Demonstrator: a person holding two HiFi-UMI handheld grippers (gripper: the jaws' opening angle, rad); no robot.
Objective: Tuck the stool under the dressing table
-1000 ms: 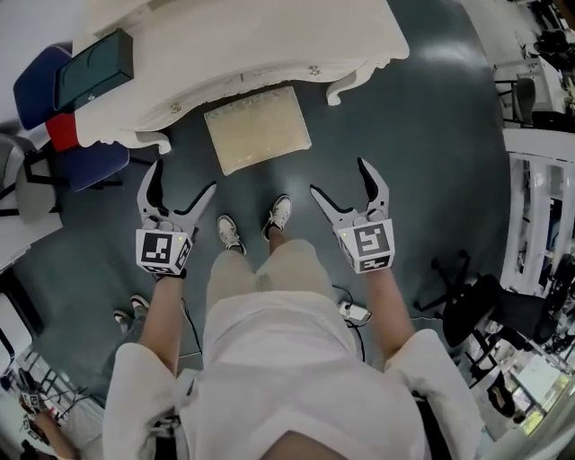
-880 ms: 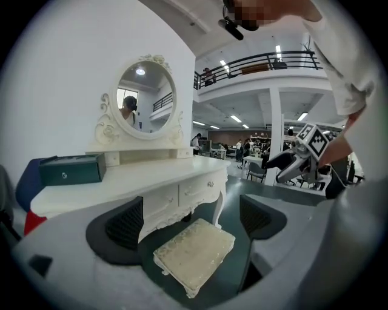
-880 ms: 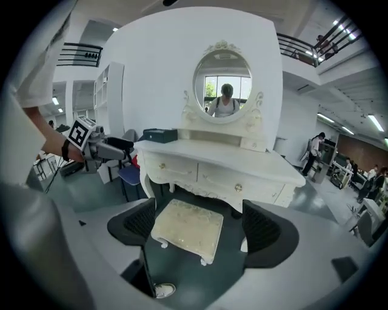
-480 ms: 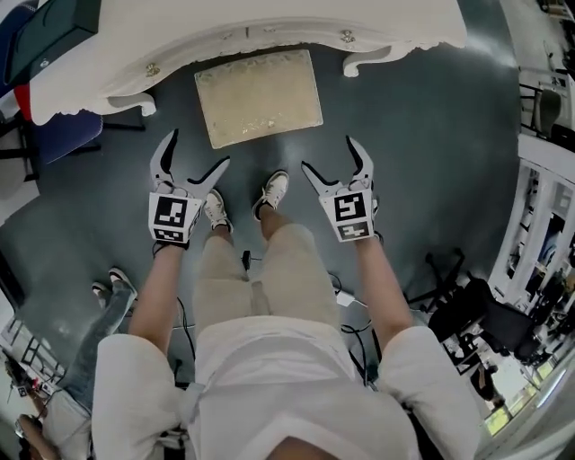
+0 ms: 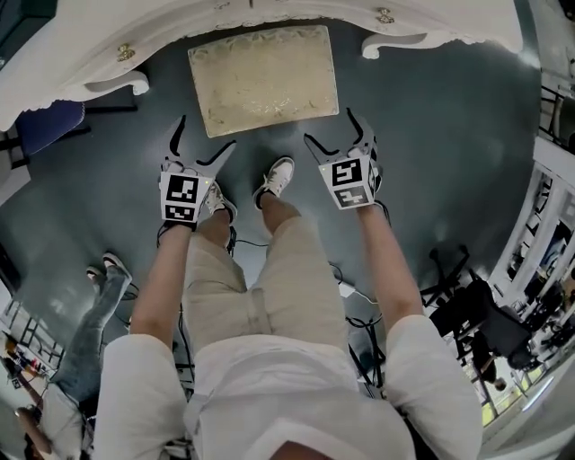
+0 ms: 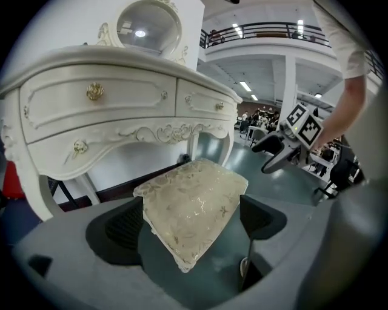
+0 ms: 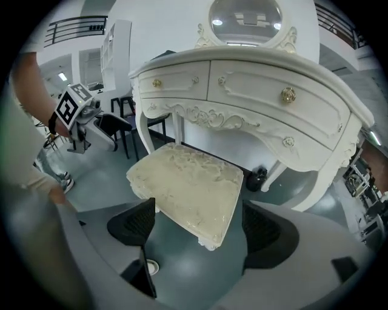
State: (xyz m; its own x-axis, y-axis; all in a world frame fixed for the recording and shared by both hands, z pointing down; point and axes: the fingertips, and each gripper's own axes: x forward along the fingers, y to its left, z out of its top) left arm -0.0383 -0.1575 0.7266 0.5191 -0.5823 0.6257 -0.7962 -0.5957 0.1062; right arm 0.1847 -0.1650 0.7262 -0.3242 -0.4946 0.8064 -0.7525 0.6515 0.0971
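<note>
Both tools open over the stool. I hold the left tool [image 5: 205, 135] and the right tool [image 5: 330, 128] side by side above the grey floor [image 5: 431, 135], each with its jaws spread wide and nothing clamped between them. The cream brocade stool [image 5: 263, 79] stands on the floor just beyond the jaw tips, between the two front legs of the white carved dressing desk [image 5: 296, 13]. From the head view its far edge meets the desk's front rim, while most of the cushion lies out in the open.

In the left gripper view, the left tool [image 6: 191, 221] frames a near corner of the stool [image 6: 191, 203] between its dark ribbed pads. The desk [image 6: 103, 103], with gold drawer knobs and a round mirror [image 6: 148, 24], rises behind it, and the right tool [image 6: 285, 145] hangs off to the side. In the right gripper view, the right tool [image 7: 200, 227] frames the stool's [image 7: 188, 184] other near corner, with the desk [image 7: 273, 97] behind and the left tool [image 7: 79, 115] in the background. My white shoes [image 5: 277, 178] stand just behind the tools.
</note>
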